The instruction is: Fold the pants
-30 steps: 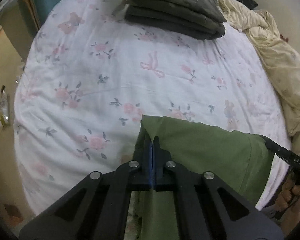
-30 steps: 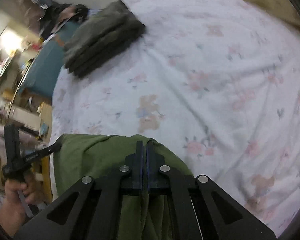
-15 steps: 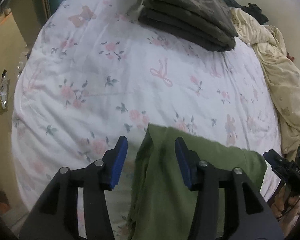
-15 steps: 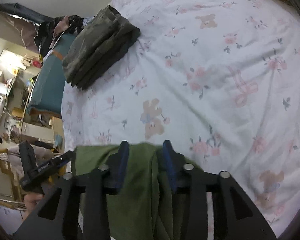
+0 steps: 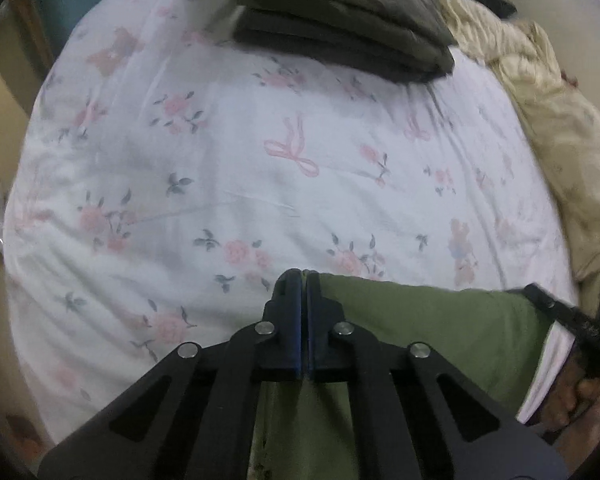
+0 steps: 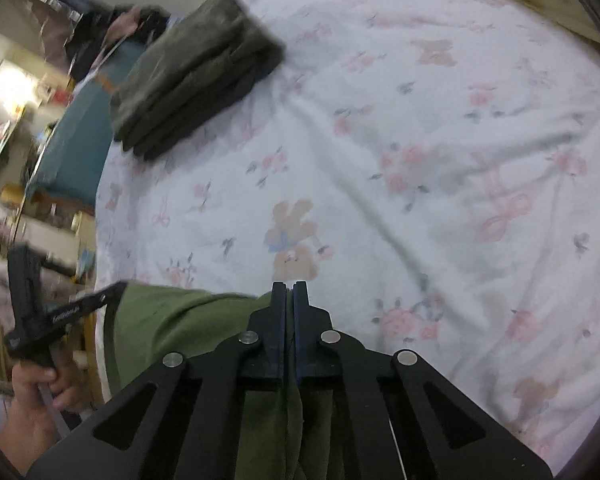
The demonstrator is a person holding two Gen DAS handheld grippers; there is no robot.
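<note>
1. The green pants (image 5: 428,332) lay at the near edge of the bed (image 5: 220,168), with their far edge running straight across between the two grippers and the rest hanging toward the person, out of view below the tools.
2. The left gripper (image 5: 303,276) had its fingers pressed together on the left corner of that edge; cloth showed beside and beneath the pads, so it read as a pinch on the pants.
3. The right gripper (image 6: 289,286) was likewise clamped, with a fold of green cloth caught between its fingers at the right corner.
4. Both sets of jaws had just opened and closed again within that second, coming to rest on the cloth; this looked like a fresh grip on the corners.
5. Judged done: the pants were on the bed, squared along one edge and held at both corners. How many folds they already carried could not be told, since most of the garment was hidden.
6. Judged left: carry the held edge over to make the next fold, flatten it, then set the pants aside.
7. A stack (image 5: 340,28) of dark folded clothes sat at the far side of the bed, well apart from the pants, probably finished work.
</note>
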